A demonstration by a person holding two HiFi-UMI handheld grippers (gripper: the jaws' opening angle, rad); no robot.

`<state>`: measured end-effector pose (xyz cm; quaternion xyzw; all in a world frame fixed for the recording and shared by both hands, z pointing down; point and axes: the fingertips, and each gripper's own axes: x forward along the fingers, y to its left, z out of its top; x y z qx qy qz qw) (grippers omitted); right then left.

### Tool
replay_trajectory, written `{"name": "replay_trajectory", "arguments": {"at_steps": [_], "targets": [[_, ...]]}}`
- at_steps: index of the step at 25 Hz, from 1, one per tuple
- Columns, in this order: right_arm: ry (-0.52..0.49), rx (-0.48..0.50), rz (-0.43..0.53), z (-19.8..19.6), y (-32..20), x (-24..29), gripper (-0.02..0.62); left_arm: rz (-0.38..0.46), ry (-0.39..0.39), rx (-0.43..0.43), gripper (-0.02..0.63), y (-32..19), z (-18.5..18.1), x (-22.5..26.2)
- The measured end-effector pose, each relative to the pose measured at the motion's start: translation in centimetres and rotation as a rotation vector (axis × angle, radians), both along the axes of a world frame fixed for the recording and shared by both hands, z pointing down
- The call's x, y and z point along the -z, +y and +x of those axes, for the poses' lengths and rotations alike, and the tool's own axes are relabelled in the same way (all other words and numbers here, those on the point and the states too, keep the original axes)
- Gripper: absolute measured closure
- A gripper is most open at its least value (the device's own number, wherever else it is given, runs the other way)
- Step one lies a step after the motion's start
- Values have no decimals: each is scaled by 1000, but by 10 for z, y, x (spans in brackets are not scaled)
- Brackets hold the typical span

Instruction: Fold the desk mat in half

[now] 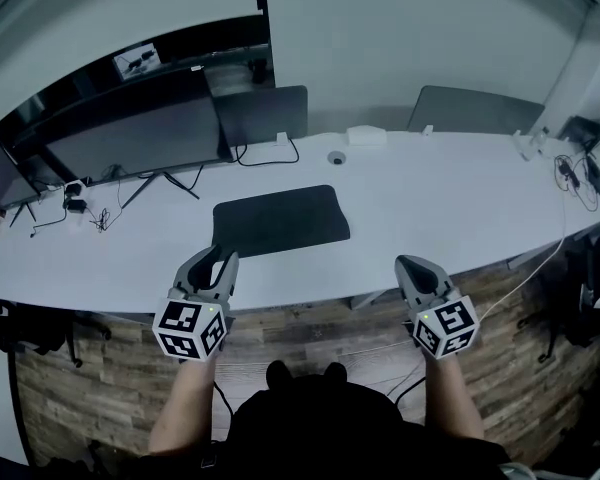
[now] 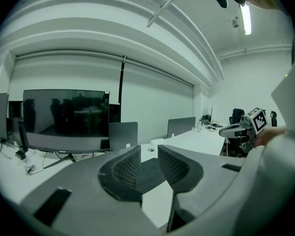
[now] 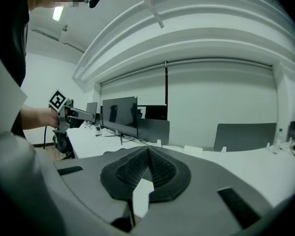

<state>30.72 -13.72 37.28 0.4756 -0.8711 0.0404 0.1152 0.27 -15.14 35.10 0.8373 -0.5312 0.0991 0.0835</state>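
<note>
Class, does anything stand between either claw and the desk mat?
Nothing visible does. The desk mat lies flat on the desk, and only bare desk separates it from the left claw and right claw at the near edge.

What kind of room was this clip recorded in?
Most likely an office: a long white desk carrying a wide monitor, grey divider panels along its far edge, and a black desk mat lying flat on it.
</note>
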Motion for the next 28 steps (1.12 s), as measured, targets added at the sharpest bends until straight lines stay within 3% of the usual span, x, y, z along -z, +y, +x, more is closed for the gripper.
{"name": "replay_trajectory", "arguments": {"at_steps": [15,28], "targets": [[-127,136,110,-37,-15,39,594,10,-15,91,558,9,-18,1],[-55,145,108,-31,-20,42,594,23,-8,87,572,6,-15,4]]}}
